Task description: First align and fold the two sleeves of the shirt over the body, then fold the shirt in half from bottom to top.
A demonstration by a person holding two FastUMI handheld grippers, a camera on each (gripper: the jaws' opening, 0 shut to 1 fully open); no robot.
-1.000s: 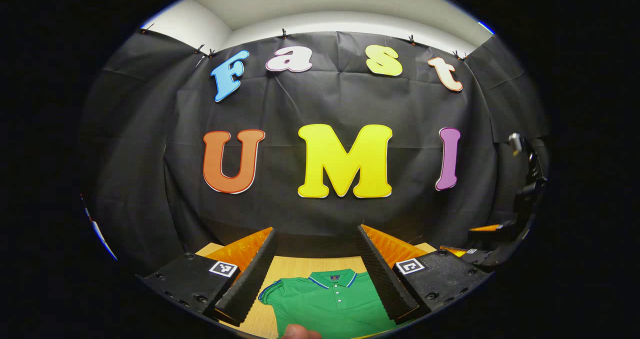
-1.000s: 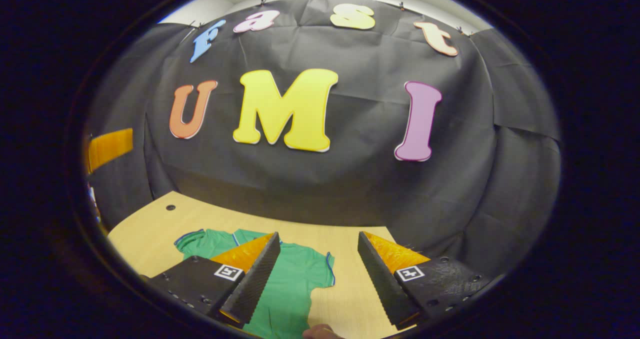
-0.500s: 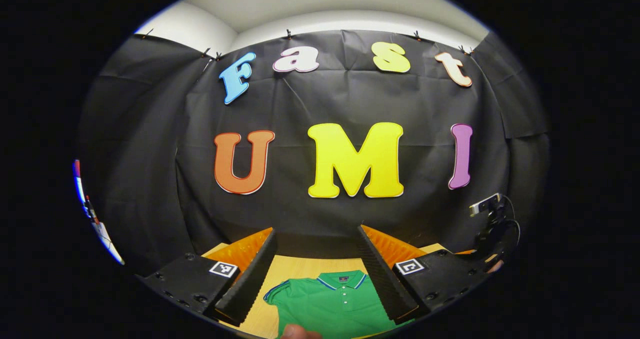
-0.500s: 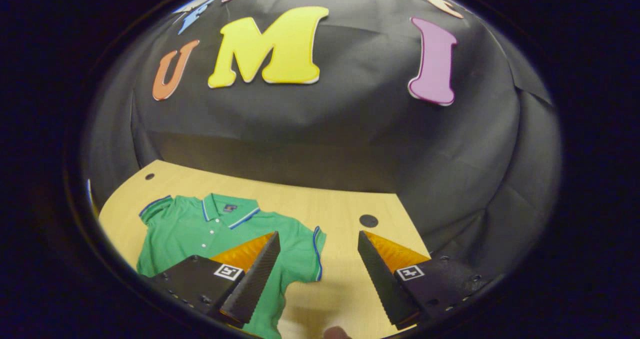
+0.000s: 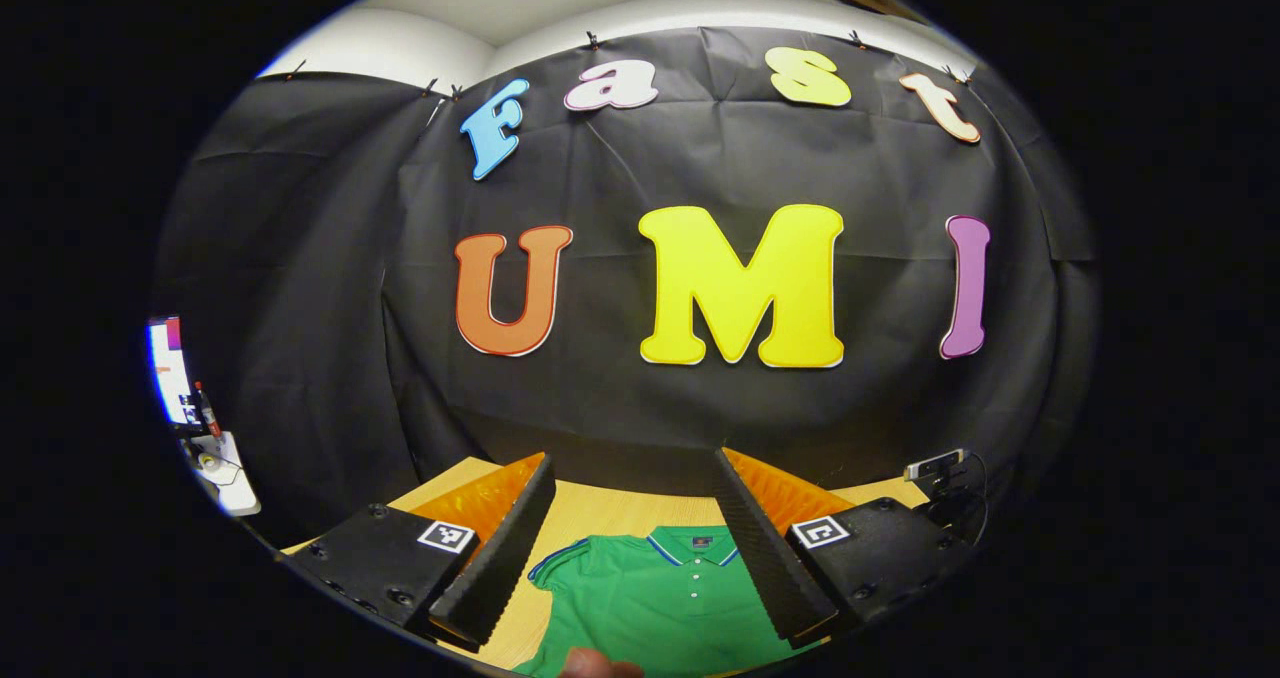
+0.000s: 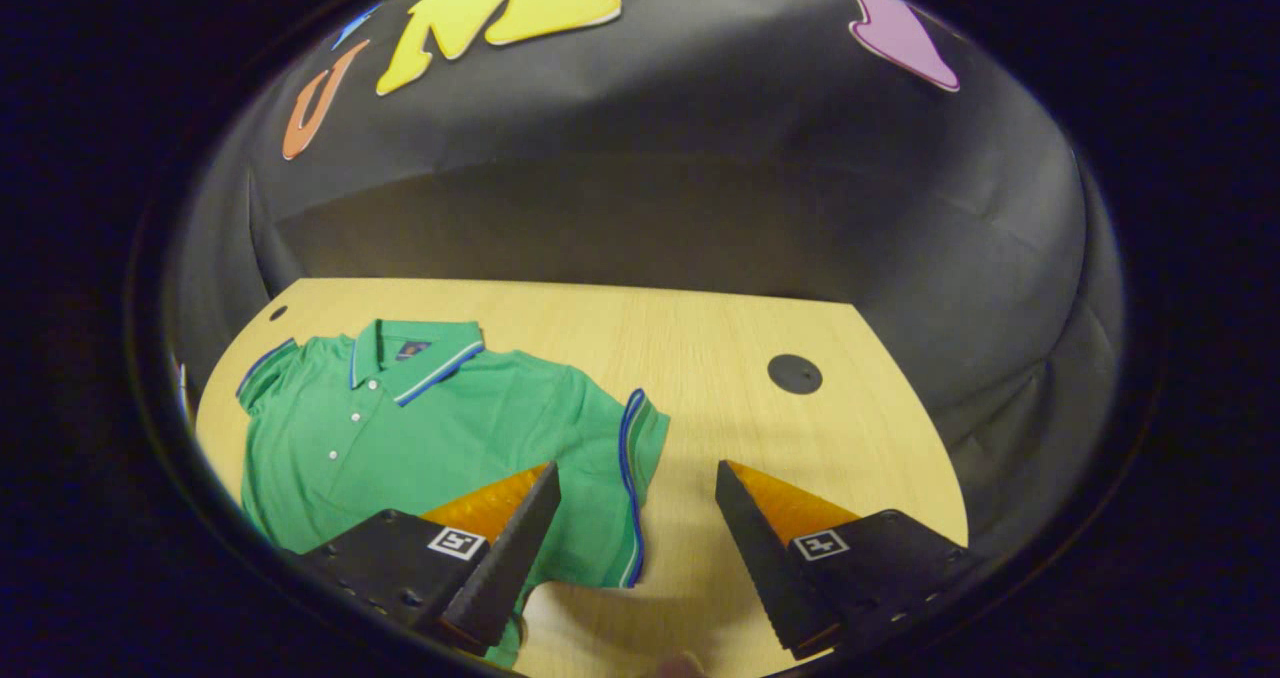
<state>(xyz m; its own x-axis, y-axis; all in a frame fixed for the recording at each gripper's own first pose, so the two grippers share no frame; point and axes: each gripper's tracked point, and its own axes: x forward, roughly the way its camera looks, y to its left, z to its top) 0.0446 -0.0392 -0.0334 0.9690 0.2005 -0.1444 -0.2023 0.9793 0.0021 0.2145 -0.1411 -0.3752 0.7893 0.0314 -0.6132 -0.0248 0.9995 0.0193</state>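
Right gripper view: green shirt (image 6: 440, 428) flat, sleeves unfolded, blue trim.

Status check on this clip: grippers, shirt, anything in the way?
Left gripper open, above collar. Right gripper open, over near sleeve. Green polo shirt flat on table, unfolded. Nothing in the way.

A green polo shirt (image 6: 430, 428) lies flat and face up on the light wooden table (image 6: 800, 438), unfolded. Its collar (image 6: 415, 350) and sleeve cuffs carry blue and white trim, and the placket shows 3 white buttons. The sleeve (image 6: 625, 478) nearer the table's middle is spread outward; the other sleeve (image 6: 262, 370) lies near the table's edge.
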